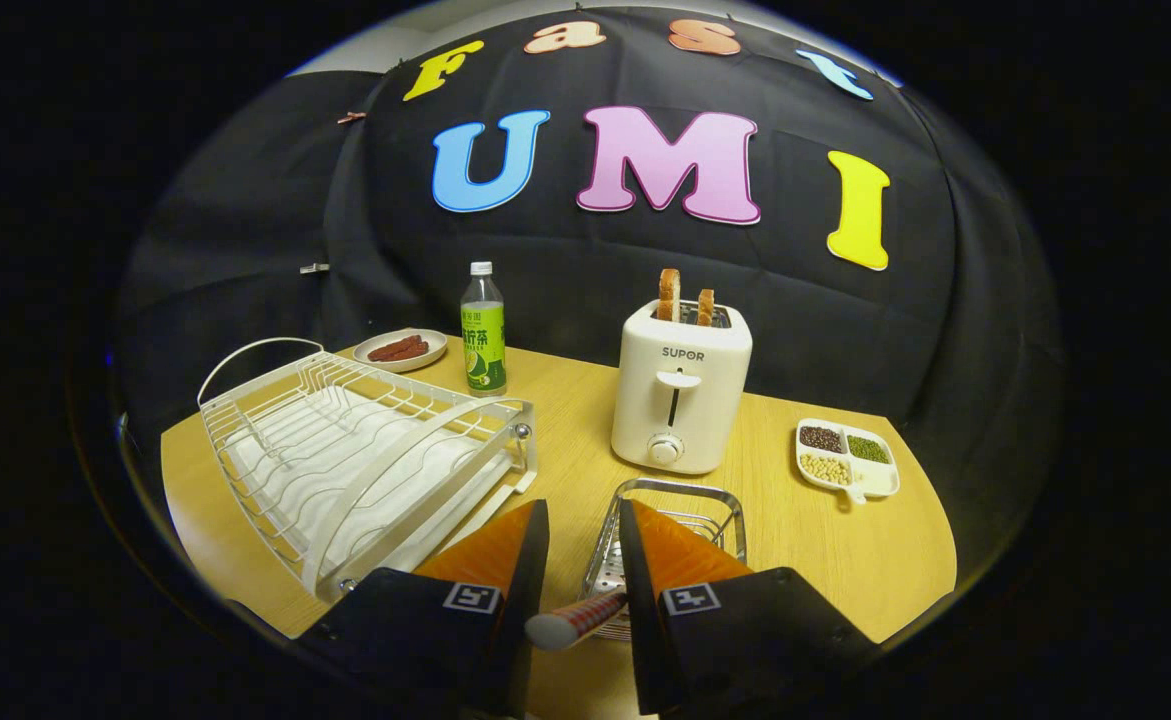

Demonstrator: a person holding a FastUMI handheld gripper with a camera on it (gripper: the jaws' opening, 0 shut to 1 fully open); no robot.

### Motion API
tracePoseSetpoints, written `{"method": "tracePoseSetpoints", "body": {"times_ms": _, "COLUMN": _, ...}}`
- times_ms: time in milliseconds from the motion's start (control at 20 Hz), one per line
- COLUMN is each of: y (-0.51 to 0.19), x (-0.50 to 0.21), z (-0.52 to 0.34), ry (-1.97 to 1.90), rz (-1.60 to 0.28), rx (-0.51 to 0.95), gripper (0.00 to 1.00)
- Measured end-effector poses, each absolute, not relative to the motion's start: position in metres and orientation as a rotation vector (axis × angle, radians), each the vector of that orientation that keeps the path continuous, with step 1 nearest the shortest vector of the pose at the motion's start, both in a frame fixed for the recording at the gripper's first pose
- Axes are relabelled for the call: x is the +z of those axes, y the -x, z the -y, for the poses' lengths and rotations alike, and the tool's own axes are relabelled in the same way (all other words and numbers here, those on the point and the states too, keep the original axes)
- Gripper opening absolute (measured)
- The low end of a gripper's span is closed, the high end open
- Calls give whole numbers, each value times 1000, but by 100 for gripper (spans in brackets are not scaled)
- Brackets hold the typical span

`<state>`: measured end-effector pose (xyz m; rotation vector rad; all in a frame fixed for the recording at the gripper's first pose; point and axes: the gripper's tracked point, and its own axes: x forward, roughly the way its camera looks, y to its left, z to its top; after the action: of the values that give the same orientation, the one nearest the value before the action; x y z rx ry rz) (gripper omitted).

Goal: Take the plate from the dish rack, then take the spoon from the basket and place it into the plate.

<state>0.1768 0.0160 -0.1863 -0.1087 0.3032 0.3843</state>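
The hand-held gripper [585, 545] stands partly open above the wire basket [675, 520]; the spoon [575, 620] handle lies across the gap, whether gripped I cannot tell.

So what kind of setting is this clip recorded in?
Most likely a staged kitchen tabletop in a recording booth: a wooden table holds a dish rack and a toaster with bread, against a black cloth wall. The tongs stand slightly apart around a striped handle.
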Motion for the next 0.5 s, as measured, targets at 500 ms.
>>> {"method": "tracePoseSetpoints", "body": {"times_ms": 500, "y": -194, "x": -177, "z": 16, "ry": 100, "rz": -307, "rx": 284, "gripper": 24}}
